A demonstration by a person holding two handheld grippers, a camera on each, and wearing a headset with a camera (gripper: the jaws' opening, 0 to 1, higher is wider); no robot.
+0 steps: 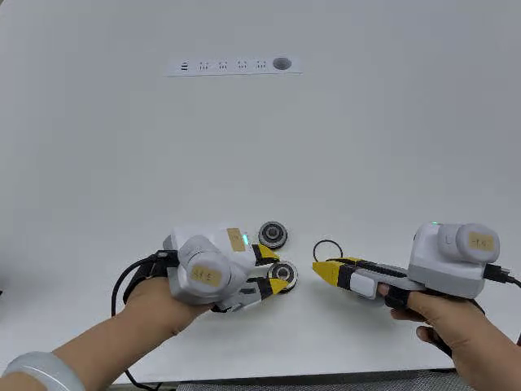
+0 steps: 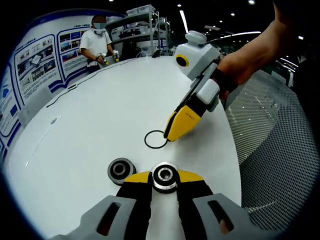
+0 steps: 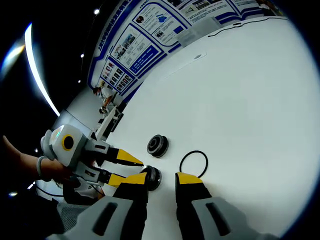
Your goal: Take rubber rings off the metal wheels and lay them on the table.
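My left gripper (image 1: 278, 270) is shut on a metal wheel (image 2: 165, 176) with a dark rim, holding it just above the white table (image 1: 244, 147). A second wheel (image 1: 273, 235) lies flat on the table just behind it. A loose black rubber ring (image 1: 327, 250) lies to the right of both wheels. My right gripper (image 1: 319, 270) points left at the held wheel, its tips just short of the ring (image 3: 193, 164). Its jaws stand a little apart with nothing between them. In the right gripper view the free wheel (image 3: 158, 145) sits beyond the held wheel (image 3: 151, 176).
A white power strip (image 1: 234, 65) lies at the far side of the table. The table's front edge (image 1: 326, 378) runs close under both hands. Across the room stands a person (image 2: 97, 42) beside shelving. Wall posters (image 3: 145, 45) line the background.
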